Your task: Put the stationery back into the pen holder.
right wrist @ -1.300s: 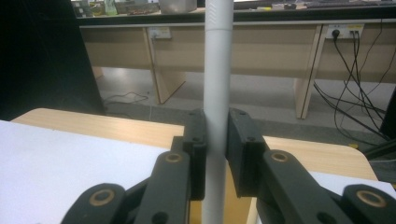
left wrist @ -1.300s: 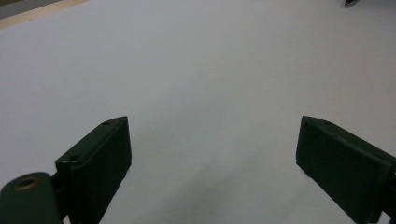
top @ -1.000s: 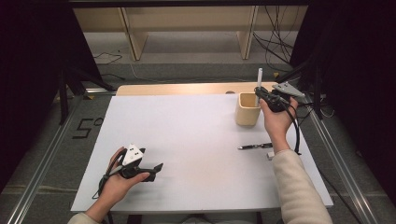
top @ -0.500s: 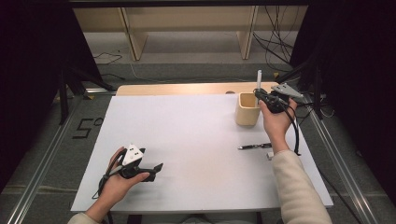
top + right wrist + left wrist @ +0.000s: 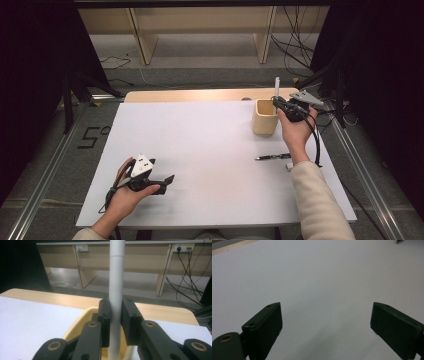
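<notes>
I am resting my left gripper (image 5: 167, 179) on the white table (image 5: 200, 150), far to the left of the cup (image 5: 264, 117) and nearer to me. Its jaws are standing wide apart with nothing but bare tabletop between them, so it is released.

Further right, the cup is standing near the table's far edge. I am holding my right gripper (image 5: 276, 102) just over the cup's right rim, and it is grasping a white pen (image 5: 116, 290), which is standing upright. The jaws are pressing on the pen from both sides while its lower end is dipping into the cup's mouth.

A dark pen (image 5: 272, 157) is lying flat on the table, on my side of the cup, beside my right forearm.
</notes>
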`<state>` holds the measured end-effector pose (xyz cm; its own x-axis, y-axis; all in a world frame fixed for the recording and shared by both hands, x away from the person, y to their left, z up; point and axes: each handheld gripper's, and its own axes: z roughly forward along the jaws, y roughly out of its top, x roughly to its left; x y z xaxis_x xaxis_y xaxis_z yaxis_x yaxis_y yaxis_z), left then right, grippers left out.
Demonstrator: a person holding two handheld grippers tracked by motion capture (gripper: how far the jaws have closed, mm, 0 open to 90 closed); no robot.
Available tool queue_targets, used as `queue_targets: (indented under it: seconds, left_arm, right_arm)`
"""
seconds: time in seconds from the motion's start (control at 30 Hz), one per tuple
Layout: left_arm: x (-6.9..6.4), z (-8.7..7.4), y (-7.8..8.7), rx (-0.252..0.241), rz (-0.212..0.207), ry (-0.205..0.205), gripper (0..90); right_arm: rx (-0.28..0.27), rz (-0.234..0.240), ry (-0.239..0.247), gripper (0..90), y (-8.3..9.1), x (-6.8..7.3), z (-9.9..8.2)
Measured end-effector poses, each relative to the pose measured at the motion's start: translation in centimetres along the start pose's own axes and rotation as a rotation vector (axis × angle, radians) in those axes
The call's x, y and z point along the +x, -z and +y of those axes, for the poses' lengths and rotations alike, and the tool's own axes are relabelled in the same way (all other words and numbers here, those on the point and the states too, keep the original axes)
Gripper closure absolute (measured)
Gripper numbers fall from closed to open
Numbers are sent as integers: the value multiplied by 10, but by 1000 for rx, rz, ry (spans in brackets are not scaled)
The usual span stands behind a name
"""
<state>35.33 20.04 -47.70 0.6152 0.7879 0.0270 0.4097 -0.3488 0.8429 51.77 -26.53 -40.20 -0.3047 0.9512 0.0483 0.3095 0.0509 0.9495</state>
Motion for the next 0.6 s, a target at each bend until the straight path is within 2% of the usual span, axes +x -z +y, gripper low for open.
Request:
queue_targets:
  seconds: [0.6]
  left_arm:
    - [0,0,0,0,0,0,104]
  right_arm:
    - [44,19,7,755,1,-1,-1]
